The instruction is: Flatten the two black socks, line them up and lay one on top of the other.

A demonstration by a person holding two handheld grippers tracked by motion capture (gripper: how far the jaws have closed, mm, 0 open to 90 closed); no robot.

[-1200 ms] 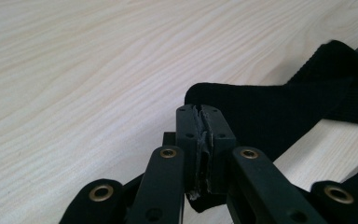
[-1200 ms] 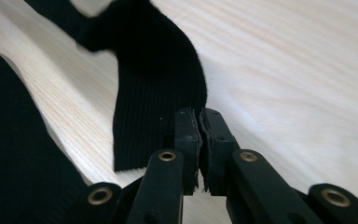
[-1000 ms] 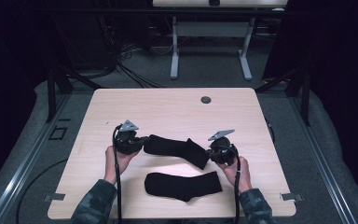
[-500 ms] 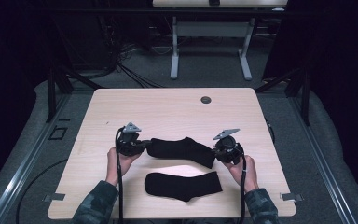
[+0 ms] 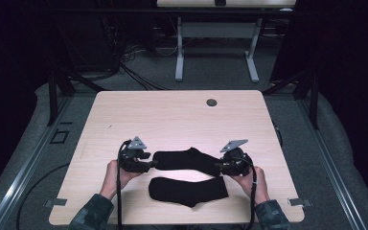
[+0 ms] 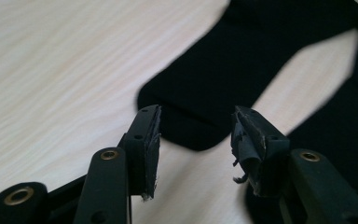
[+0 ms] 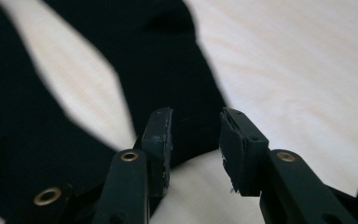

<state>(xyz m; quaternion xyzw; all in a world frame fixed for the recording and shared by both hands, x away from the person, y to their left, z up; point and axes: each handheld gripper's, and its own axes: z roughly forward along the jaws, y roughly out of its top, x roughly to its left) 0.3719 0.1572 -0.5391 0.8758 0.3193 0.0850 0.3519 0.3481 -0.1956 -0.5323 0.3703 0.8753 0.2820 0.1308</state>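
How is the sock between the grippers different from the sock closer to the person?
The far sock lies between the left gripper and right gripper; the near sock lies by itself, closer to the person. The far sock's bend humps away from the person; the near sock's heel points toward them. Both are black and flat.

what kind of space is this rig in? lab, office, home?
Most likely a lab or recording bay: a bare wooden table fenced by a dark metal frame, loose cables on grey carpet, and another desk's white legs behind.
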